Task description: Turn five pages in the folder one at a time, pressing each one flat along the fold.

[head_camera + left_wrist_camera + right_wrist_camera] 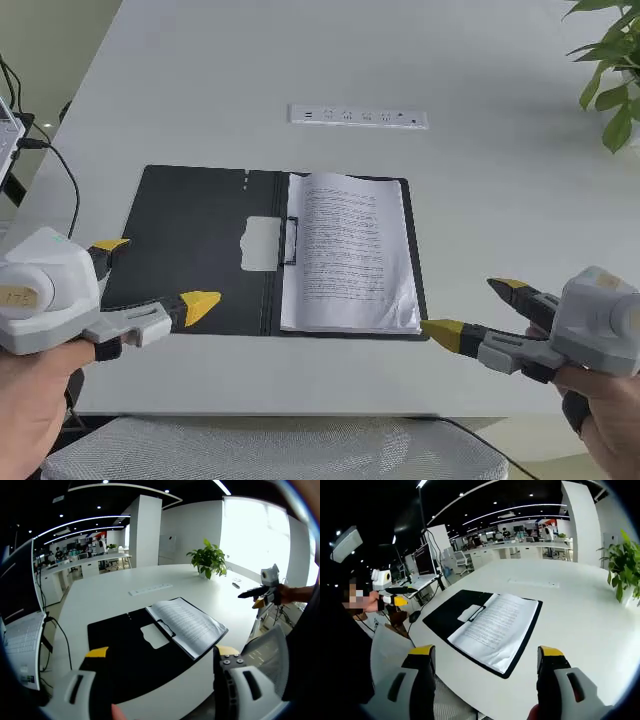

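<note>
A black folder (195, 250) lies open on the white table (480, 190), its inner cover bare on the left and a stack of printed pages (350, 250) clipped on the right. The folder (135, 645) and pages (190, 622) also lie ahead in the left gripper view, and the pages (497, 622) in the right gripper view. My left gripper (155, 275) hovers open over the folder's left front corner. My right gripper (475, 310) stands open just off the folder's right front corner, nothing between its jaws.
A white power strip (358, 116) lies on the table beyond the folder. A potted plant (610, 70) stands at the far right. A device with cables (10, 135) sits at the left edge. A chair seat (270, 450) is below the table's front edge.
</note>
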Tool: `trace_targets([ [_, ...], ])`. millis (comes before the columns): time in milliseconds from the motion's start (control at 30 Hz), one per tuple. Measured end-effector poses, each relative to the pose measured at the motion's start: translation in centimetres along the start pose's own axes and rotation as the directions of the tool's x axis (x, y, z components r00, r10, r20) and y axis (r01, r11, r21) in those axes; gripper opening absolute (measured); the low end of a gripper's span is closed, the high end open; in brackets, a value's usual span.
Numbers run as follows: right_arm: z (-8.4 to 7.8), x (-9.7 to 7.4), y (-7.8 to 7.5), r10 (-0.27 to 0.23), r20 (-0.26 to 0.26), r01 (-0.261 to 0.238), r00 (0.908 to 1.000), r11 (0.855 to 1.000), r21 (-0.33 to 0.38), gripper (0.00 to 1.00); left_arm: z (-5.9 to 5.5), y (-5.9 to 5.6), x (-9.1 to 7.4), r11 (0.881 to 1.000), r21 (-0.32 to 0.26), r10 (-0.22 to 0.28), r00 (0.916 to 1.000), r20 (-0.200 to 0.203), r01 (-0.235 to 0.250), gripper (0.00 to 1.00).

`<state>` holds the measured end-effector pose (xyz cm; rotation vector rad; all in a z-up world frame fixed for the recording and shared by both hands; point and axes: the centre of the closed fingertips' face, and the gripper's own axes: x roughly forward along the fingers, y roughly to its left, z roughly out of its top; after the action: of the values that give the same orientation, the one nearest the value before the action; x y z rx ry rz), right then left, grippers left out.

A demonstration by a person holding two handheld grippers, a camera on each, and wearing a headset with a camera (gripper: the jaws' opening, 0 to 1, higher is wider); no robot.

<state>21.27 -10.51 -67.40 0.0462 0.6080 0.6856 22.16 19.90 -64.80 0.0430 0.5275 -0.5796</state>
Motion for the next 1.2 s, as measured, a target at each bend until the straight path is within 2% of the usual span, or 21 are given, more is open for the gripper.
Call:
trace_targets([
  [267, -0.25, -0.13, -0.18, -0.008, 0.002, 0.008, 1.0000, 1.000, 0.013, 0.82, -0.03, -0.25, 0.18, 1.000, -0.006, -0.008, 1.0000, -0.003, 0.008, 0.82],
  [633, -0.07, -0.15, 0.01, -0.007, 0.004, 0.007, 1.0000, 1.000, 0.009, 0.82, 0.37, 0.04, 0.17, 1.000, -0.007, -0.007, 1.0000, 0.006, 0.007, 0.82],
  [1200, 0.22, -0.35, -0.47, -0.017, 0.021, 0.017, 0.9996, 1.000, 0.025, 0.81, 0.22, 0.21, -0.02, 1.000, -0.007, 0.002, 1.0000, 0.004, -0.002, 0.82],
])
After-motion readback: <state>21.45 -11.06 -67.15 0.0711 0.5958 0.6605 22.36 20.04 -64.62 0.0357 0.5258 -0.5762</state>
